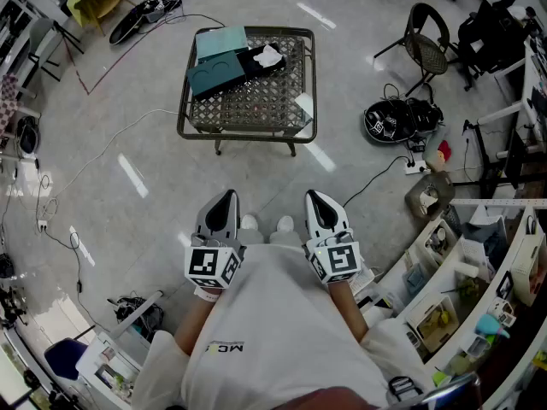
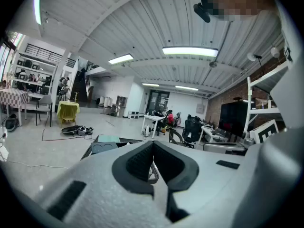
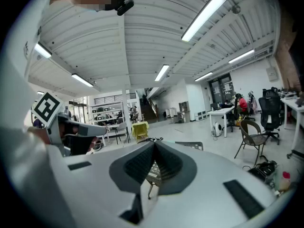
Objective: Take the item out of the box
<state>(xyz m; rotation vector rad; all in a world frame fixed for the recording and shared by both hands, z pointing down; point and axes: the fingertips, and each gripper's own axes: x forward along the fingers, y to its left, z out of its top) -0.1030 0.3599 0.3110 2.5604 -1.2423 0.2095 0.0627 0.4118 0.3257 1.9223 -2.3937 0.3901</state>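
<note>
A teal box (image 1: 209, 75) lies open on a low wicker table (image 1: 256, 108) well ahead of me, its lid (image 1: 220, 41) beside it. A white item (image 1: 270, 55) sits in the black-lined half (image 1: 256, 65). My left gripper (image 1: 225, 196) and right gripper (image 1: 315, 197) are held close to my body, far short of the table, both shut with nothing in them. In the left gripper view the table and teal box (image 2: 105, 145) show beyond the left gripper (image 2: 153, 142). In the right gripper view, the right gripper (image 3: 155, 142) has its tips together, and the table (image 3: 154, 171) shows through the gap behind them.
Grey floor lies between me and the table, crossed by white cables (image 1: 102, 156). A folding chair (image 1: 426, 51) and black bags (image 1: 400, 118) stand to the right, a power strip (image 1: 416, 167) nearer. Cluttered shelves (image 1: 479, 289) line the right side.
</note>
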